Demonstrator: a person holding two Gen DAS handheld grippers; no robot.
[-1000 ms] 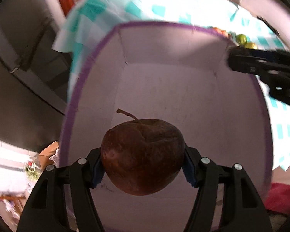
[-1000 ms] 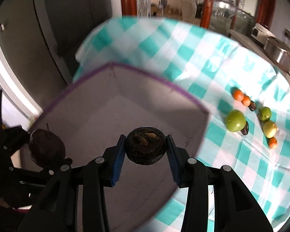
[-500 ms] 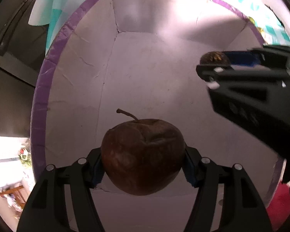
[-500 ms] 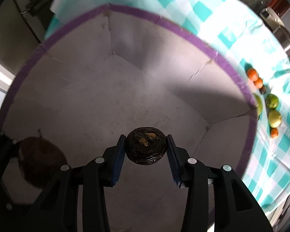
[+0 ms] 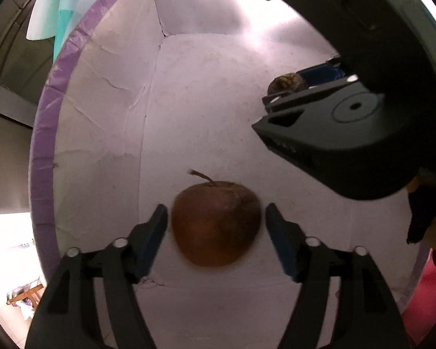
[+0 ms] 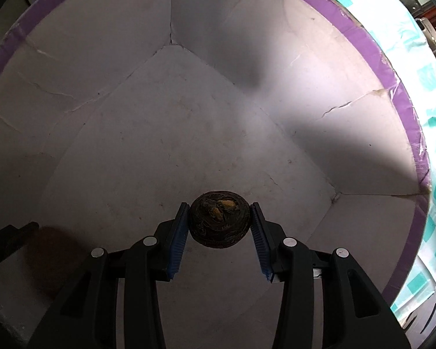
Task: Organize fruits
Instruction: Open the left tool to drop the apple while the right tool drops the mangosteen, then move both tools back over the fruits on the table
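Both grippers point down into a white cardboard box with a purple rim. A dark brown shrivelled apple with a stem lies blurred between the fingers of my left gripper. Its jaws are opening, with a gap on each side of the apple. My right gripper has a small dark rotten fruit between its blue pads. Its jaws are starting to open, though the pads still touch the fruit. In the left wrist view the right gripper hangs at the upper right with that fruit.
The box stands on a teal-and-white checked tablecloth. A dark cabinet stands left of the box and something red lies at its lower right. In the right wrist view the apple is a dark blur at the lower left.
My left jaws have spread and the apple has come free of the pads and dropped. My right gripper has gone deeper into the box, close beside the left one, fruit still between its pads.
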